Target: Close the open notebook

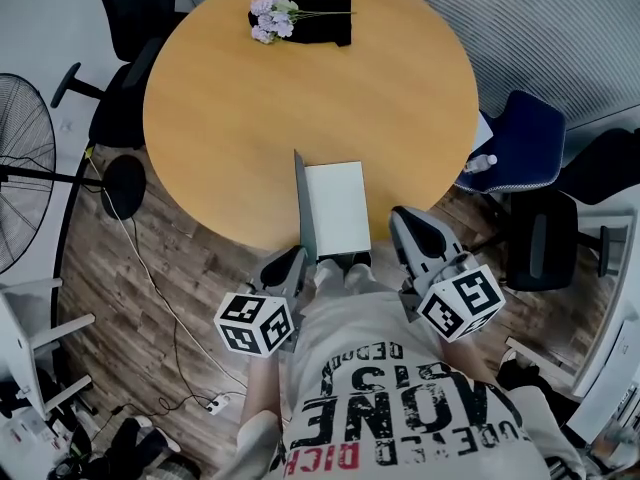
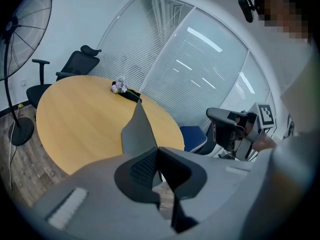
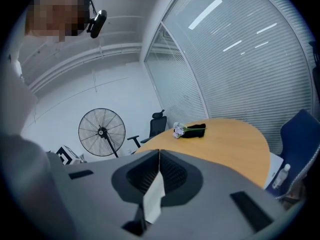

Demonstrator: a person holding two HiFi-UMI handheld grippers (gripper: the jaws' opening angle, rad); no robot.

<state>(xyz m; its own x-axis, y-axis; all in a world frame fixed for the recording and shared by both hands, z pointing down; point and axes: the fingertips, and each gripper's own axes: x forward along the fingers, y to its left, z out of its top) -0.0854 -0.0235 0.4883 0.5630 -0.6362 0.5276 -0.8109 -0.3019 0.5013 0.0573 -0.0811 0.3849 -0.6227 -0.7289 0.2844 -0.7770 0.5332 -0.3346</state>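
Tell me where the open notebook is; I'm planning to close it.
In the head view the notebook lies at the round table's near edge, just ahead of the left gripper and right gripper, its left cover upright.

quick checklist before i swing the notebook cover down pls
1. grey cover stands upright beside the white page: ok.
2. left tool has its tips together at the cover's near edge and appears to pinch it: ok.
3. right tool has its tips together with a white strip in the gap; whether it pinches a page: cannot tell.
4. Nothing lies on the white page where the cover lands: ok.
5. flowers lie far across the table: ok.
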